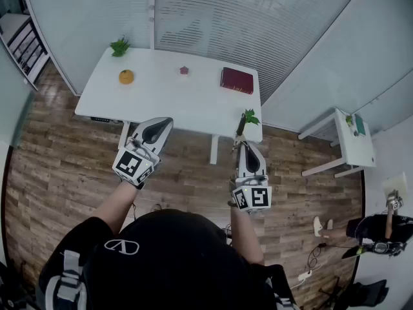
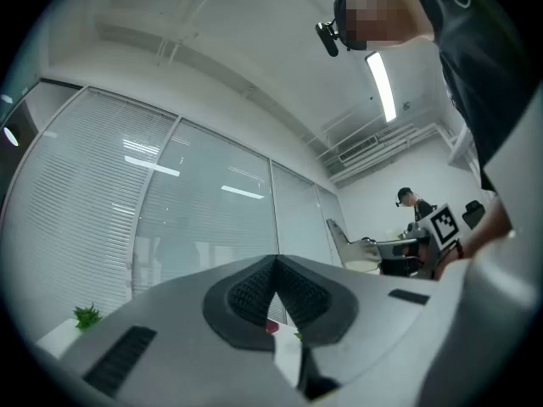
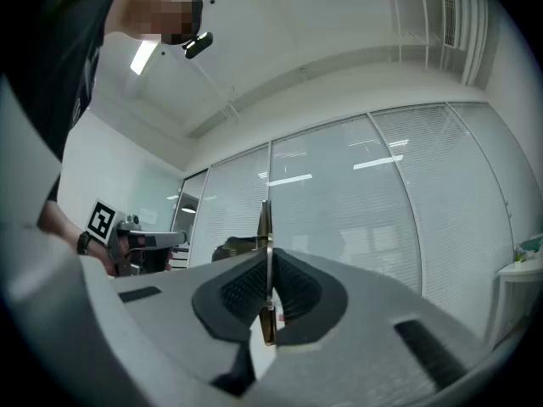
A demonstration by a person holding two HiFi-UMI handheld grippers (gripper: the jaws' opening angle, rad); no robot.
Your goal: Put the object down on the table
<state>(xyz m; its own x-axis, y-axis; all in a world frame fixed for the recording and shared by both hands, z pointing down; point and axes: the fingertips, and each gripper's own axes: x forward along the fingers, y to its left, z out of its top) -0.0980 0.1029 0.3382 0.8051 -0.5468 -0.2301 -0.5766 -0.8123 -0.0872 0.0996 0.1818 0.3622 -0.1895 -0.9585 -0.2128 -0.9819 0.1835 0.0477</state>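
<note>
- Leafy sprig (image 1: 248,116): thin brown stem with green leaves at the top, clamped in the right gripper (image 1: 241,144). From overhead it shows against the near right corner of the table (image 1: 174,105). I cannot tell whether it touches the top.
- In the right gripper view, the stem (image 3: 266,253) stands upright between the two dark pads, which press on it from both sides.
- Left gripper (image 1: 165,121): held out over the near edge of the table, left of the other. Its pads (image 2: 254,291) meet at the tips with nothing between them.
- On the white table: a potted plant (image 1: 119,46) at the far left corner, an orange fruit (image 1: 126,77) near it, a small red thing (image 1: 184,70) mid-table and a dark red book (image 1: 237,80) to the right.
- A white side table (image 1: 352,148) stands well apart on the wooden floor (image 1: 58,166).
</note>
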